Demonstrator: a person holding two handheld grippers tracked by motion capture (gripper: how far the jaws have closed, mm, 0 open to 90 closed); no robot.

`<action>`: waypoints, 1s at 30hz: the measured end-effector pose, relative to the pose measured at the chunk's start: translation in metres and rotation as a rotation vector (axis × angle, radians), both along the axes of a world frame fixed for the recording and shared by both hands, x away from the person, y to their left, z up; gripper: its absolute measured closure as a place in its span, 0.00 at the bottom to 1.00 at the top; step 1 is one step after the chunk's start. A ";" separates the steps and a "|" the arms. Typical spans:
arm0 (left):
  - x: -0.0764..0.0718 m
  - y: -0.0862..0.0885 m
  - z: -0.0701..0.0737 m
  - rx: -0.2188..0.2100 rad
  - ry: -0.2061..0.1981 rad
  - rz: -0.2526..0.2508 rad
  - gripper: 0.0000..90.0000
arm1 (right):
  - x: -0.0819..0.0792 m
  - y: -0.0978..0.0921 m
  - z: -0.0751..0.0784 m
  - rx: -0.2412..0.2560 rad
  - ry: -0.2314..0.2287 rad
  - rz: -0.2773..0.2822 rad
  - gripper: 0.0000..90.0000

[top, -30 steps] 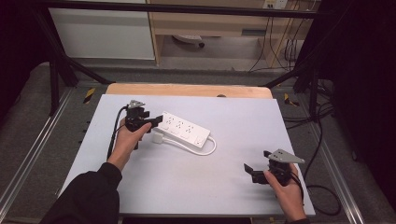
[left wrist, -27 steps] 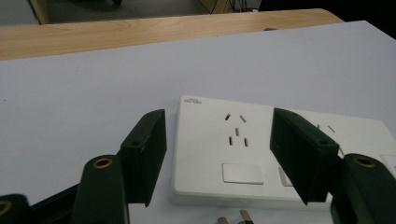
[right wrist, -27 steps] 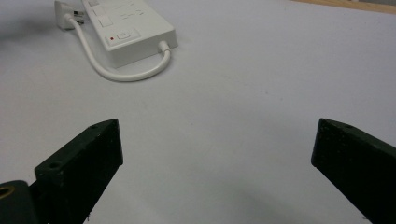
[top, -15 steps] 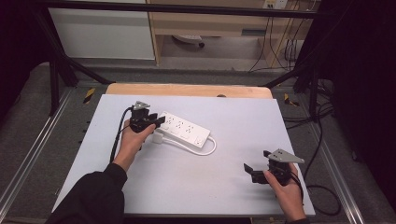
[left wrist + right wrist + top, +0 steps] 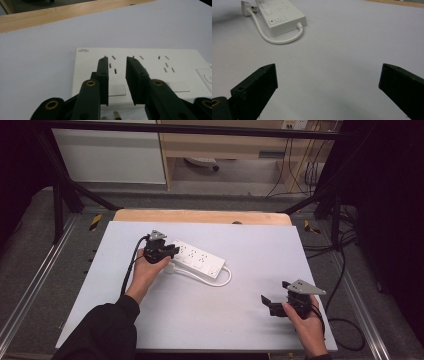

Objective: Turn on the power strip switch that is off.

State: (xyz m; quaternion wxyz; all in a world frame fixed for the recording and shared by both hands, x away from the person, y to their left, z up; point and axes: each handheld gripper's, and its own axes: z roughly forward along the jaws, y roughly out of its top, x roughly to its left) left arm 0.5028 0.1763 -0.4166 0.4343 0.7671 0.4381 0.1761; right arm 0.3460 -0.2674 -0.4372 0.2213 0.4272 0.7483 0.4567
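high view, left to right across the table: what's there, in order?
Left claw in the person's left hand → white rectangular power strip → loop of its white cable → right claw with the grey three-cornered plate, held low over the white tabletop.

your left gripper (image 5: 172, 251) is black with brass-coloured rivets, its jaws over a white power strip (image 5: 200, 261) with dark slots. beyond your right gripper (image 5: 274, 304), also black, that strip shows a red dot by its switch, on the pale grey table (image 5: 250, 240) with a wood-coloured far edge.
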 end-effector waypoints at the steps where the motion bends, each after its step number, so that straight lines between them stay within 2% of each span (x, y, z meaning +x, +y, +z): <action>1: 0.000 -0.001 -0.001 0.001 0.003 -0.002 0.83 | 0.000 0.000 0.000 -0.001 0.000 0.001 0.03; 4: 0.000 -0.002 -0.002 0.005 0.005 -0.007 0.86 | 0.000 0.000 0.000 0.001 0.001 -0.001 0.03; 11: 0.000 -0.006 -0.006 -0.015 0.016 -0.013 0.91 | 0.000 0.001 0.000 -0.001 0.002 0.009 0.03; 30: 0.000 -0.011 -0.012 0.022 0.012 -0.041 1.00 | 0.000 0.001 0.000 0.012 0.007 0.015 0.03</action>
